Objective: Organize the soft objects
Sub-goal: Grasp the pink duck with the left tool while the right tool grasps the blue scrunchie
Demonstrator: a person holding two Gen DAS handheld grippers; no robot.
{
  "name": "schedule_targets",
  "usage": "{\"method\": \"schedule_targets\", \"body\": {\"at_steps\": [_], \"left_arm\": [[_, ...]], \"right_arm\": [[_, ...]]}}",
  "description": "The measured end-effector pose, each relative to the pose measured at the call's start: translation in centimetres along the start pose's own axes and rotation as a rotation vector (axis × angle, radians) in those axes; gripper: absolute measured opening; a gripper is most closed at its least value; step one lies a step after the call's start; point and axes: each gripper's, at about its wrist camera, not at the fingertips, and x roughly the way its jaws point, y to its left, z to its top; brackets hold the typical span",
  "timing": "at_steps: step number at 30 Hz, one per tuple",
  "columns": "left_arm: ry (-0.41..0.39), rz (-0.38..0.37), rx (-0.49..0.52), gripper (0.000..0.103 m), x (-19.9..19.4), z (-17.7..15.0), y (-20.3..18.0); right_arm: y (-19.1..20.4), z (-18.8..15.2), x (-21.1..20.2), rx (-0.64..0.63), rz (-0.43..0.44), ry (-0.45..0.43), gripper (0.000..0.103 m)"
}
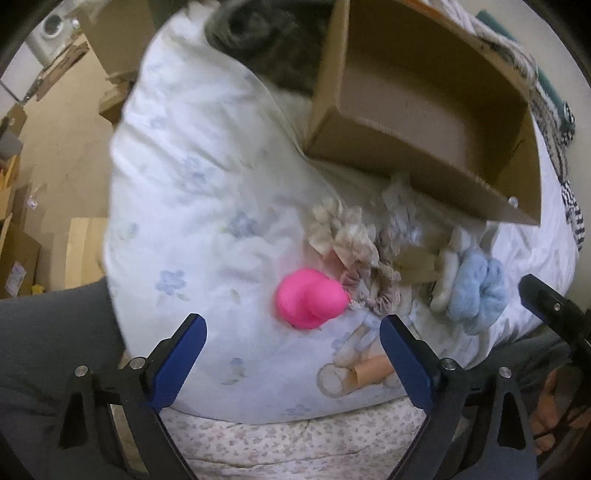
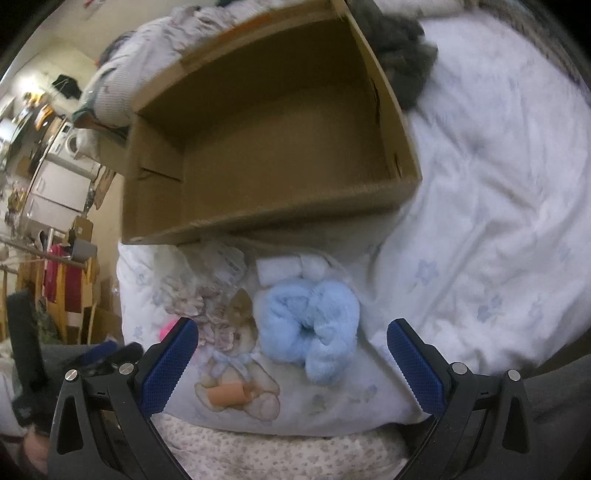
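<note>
A bright pink soft ball (image 1: 308, 298) lies on a white floral duvet (image 1: 192, 192), just ahead of my open, empty left gripper (image 1: 293, 330). Beside it lie a beige frilly scrunchie (image 1: 354, 254) and a fluffy light-blue scrunchie (image 1: 476, 291). In the right wrist view the blue scrunchie (image 2: 310, 325) lies just ahead of my open, empty right gripper (image 2: 293, 338), with the beige scrunchie (image 2: 199, 306) to its left and small white soft pieces (image 2: 291, 267) behind. An empty cardboard box (image 1: 417, 107) stands behind the objects; it also shows in the right wrist view (image 2: 266, 155).
A dark grey fuzzy item (image 1: 258, 33) lies on the duvet behind the box, also seen in the right wrist view (image 2: 402, 40). A teddy-bear print (image 2: 236, 373) marks the duvet's near edge. Cardboard boxes (image 1: 14, 243) stand on the floor at left.
</note>
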Motion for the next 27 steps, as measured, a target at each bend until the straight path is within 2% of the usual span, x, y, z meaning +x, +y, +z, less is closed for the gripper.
{"method": "schedule_targets", "body": {"at_steps": [5,8,9,10,12,13,15,16,18,21,27], "left_arm": [[0.03,0.005,-0.014,0.085,1.9,0.6,-0.4],[0.042,0.02,0.005,0.07,2.9,0.7,-0.8],[0.046,0.019,0.008,0.065,3.1,0.8,-0.9],[0.048,0.016,0.008,0.063,3.3,0.8,-0.9],[0.057,0.017,0.018,0.05,3.7,0.7,-0.9],[0.056,0.022,0.021,0.05,3.8,0.8,-1.3],[0.043,0.02,0.025,0.049,3.5,0.7,-1.3],[0.039,0.016,0.023,0.049,3.9,0.7,-1.6],[0.026,0.014,0.019,0.049,3.8,0.8,-1.5],[0.009,0.014,0.034,0.048,3.2,0.7,-1.5],[-0.053,0.034,0.057,0.048,0.6,0.5,-1.6]], "right_arm": [[-1.0,0.0,2.5,0.059,0.004,0.075,0.103],[-0.1,0.4,3.4,0.015,-0.019,0.081,0.101],[0.2,0.5,3.7,0.003,-0.021,0.083,0.092],[0.4,0.6,4.0,-0.007,-0.017,0.089,0.089],[0.5,0.6,4.7,-0.017,-0.021,0.099,0.078],[0.5,0.6,5.1,-0.021,-0.03,0.105,0.073],[0.4,0.7,5.8,-0.02,-0.021,0.11,0.053],[0.4,0.8,5.7,-0.022,-0.015,0.106,0.049],[0.7,0.8,5.5,-0.039,-0.003,0.093,0.033],[1.1,0.7,5.1,-0.051,0.041,0.099,0.022],[1.8,0.1,2.9,-0.077,0.12,0.078,0.014]]}}
